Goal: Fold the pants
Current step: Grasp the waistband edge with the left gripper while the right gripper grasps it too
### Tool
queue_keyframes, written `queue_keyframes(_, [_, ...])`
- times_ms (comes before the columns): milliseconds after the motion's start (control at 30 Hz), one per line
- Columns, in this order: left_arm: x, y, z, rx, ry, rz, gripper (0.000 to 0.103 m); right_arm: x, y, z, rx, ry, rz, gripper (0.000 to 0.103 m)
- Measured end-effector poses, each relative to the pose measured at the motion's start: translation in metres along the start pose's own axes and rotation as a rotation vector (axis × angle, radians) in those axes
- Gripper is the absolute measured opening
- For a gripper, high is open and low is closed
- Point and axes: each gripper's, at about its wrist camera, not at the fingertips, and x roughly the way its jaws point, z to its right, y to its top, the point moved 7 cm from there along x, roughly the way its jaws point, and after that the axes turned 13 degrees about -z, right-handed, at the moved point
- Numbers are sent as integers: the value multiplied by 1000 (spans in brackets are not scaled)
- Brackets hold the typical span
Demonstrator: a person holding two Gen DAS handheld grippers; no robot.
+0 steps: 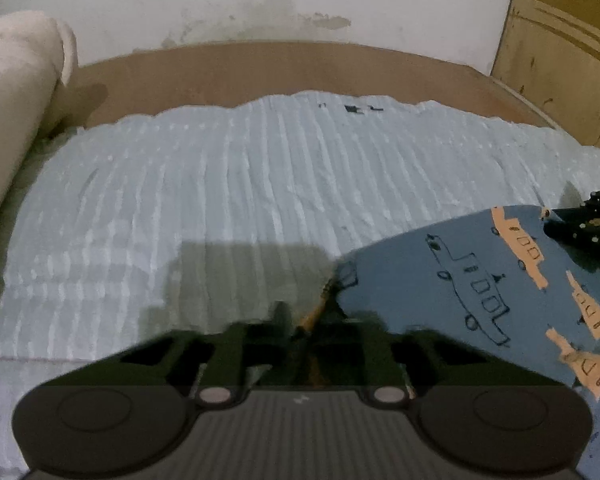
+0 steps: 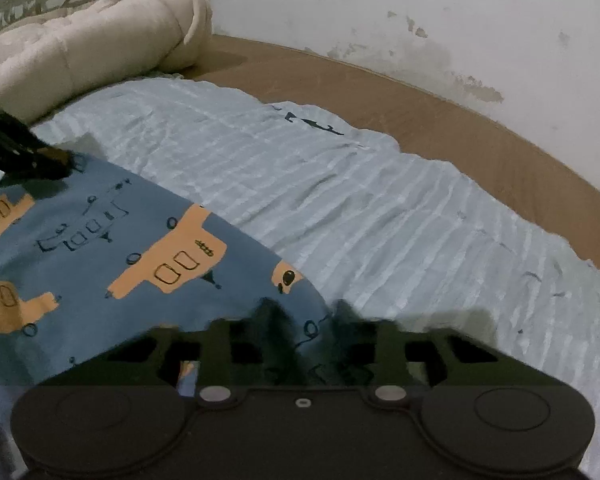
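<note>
pants (image 2: 100, 240): soft, light, limp cloth; take hold at edges
left gripper (image 1: 308, 316): nearly closed, pinching a corner
right gripper (image 2: 306, 316): slightly parted, edge between, grip unclear

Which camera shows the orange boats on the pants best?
The right wrist view. There the pants fill the lower left, and one whole orange boat shows with its windows. In the left wrist view the pants sit at the right edge, and the orange boats look smaller and stretched.
</note>
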Motion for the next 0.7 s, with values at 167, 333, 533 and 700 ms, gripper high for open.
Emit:
queue_keyframes(167, [-20, -3, 5, -17, 33, 53, 1, -13, -4, -7, -17, -25, 32, 2])
queue_keyframes(333, [-68, -15, 16, -6, 55, 143, 1, -60, -15, -21, -42, -61, 129, 1])
queue_keyframes(533, [-127, -49, 41, 46, 54, 252, 1, -132, -47, -44, -75, -97, 226, 1])
queue_keyframes(700, [-165, -87, 63, 103, 58, 312, 1, -183, -85, -71, -114, -134, 276, 1])
